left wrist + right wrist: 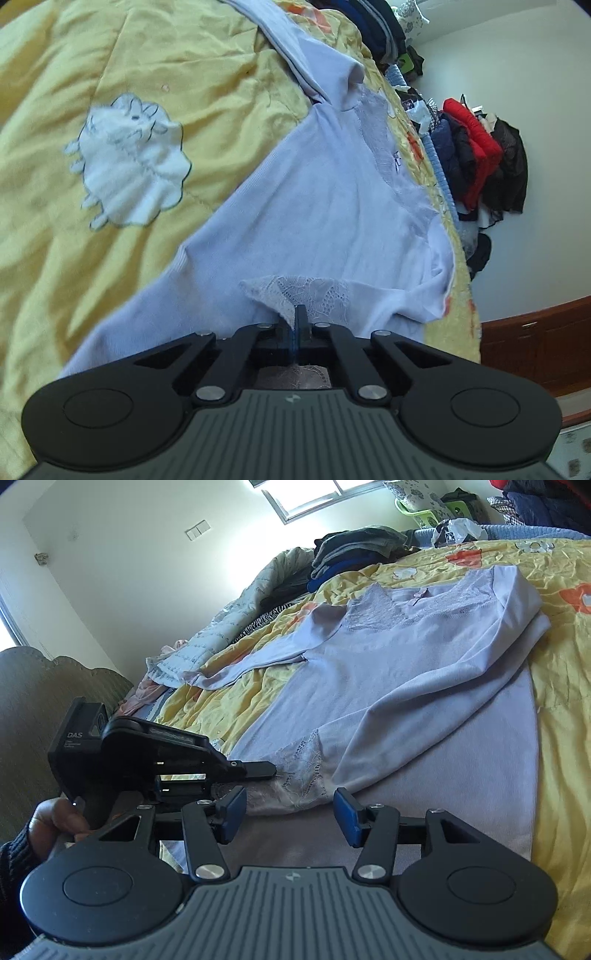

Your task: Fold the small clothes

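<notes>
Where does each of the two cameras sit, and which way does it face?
Left wrist: on the left gripper, looking along its shut fingers over the lilac top on the yellow quilt.
Right wrist: on the right gripper, jaws open, looking across the top toward the window; the left gripper and a hand show.
Shared: the top's lace cuff.

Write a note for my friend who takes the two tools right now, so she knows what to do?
Left tool: shut on the lace cuff of the lilac top.
Right tool: open, holding nothing, just short of the same cuff.
The top lies on the yellow bedspread, one sleeve folded across its front, the other sleeve spread out to the side.
Left: fold in the other sleeve, then fold the body.
</notes>
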A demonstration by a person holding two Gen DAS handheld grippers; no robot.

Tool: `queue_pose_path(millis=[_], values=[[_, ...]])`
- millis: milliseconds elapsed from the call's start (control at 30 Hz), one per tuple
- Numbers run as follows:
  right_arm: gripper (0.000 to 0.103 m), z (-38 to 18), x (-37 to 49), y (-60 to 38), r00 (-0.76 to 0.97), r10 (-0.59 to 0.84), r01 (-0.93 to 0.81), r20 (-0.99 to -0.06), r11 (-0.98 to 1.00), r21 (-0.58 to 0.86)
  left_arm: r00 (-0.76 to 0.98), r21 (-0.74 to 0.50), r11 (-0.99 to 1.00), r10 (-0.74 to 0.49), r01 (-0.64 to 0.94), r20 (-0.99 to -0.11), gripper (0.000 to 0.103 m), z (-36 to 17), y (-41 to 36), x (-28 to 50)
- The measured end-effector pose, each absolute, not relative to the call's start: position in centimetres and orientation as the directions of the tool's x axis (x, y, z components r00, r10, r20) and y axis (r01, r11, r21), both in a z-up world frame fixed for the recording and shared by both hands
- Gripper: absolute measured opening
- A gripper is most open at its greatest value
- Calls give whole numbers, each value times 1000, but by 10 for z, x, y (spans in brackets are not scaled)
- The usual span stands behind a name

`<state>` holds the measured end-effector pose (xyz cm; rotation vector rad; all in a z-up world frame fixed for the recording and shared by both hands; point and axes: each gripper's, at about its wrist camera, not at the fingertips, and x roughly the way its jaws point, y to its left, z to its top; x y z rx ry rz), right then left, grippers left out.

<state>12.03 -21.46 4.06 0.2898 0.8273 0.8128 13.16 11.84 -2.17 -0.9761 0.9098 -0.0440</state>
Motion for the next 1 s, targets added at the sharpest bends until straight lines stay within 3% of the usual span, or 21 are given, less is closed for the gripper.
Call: queue_pose_path(millis=[100,267,467,700,867,1000], values=[[60,42,120,-216,407,736,-523,-542,674,522,680,-733,625,-415,-270,-604,0,8,119,130],[62,33,121,-219,394,721,-507,-570,688,520,810,-757,642,-379,-118,-448,0,77,138,92],[63,23,125,-219,372,716,-487,-591,692,533,704,-694,603,-289,-392,-649,0,15,165,74],[67,25,130,-221,380,704,-473,-600,705,528,774,-722,646,-315,-248,-548,0,48,161,69],[67,28,140,-225,386,709,-455,-590,702,547,677,-657,657,-295,-369,-675,0,14,159,72],[68,36,170,-234,394,718,-435,-573,695,572,660,-636,675,-287,-375,-694,0,4,156,67]])
